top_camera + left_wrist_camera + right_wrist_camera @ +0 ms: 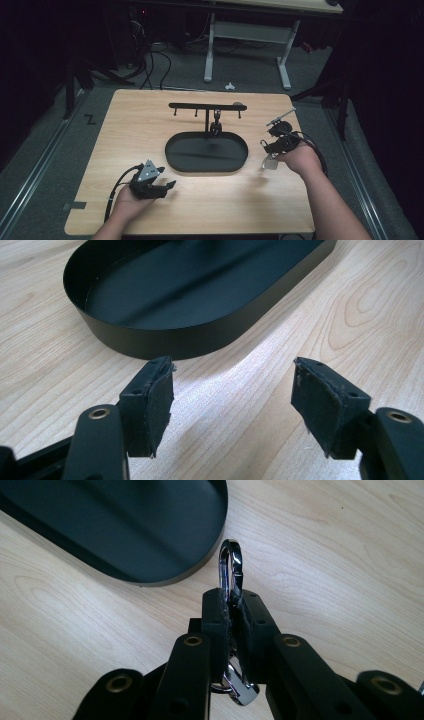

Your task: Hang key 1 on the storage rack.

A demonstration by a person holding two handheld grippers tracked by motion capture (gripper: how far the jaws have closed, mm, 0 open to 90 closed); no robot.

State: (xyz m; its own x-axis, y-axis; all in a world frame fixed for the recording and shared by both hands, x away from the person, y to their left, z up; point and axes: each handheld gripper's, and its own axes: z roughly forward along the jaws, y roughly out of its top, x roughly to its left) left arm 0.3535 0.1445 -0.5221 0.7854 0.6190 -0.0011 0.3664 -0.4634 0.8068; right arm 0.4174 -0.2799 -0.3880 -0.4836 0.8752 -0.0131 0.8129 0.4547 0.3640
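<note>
Right gripper (231, 607) pinching a chrome snap hook (230, 567) over the worktop (340, 540).
The hook's loop sticks out past the pads, its lower end hanging behind them; it sits just beside the end of the black oval tray (200, 567); the left gripper (232, 400), jaws spread and holding nothing, rests near the tray's other side.

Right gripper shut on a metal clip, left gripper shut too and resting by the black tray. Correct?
Not quite. The left gripper is open: the left gripper view shows its fingers wide apart with bare table between them. The rest holds: the right gripper is shut on the metal clip, and the left one sits by the black tray.
</note>
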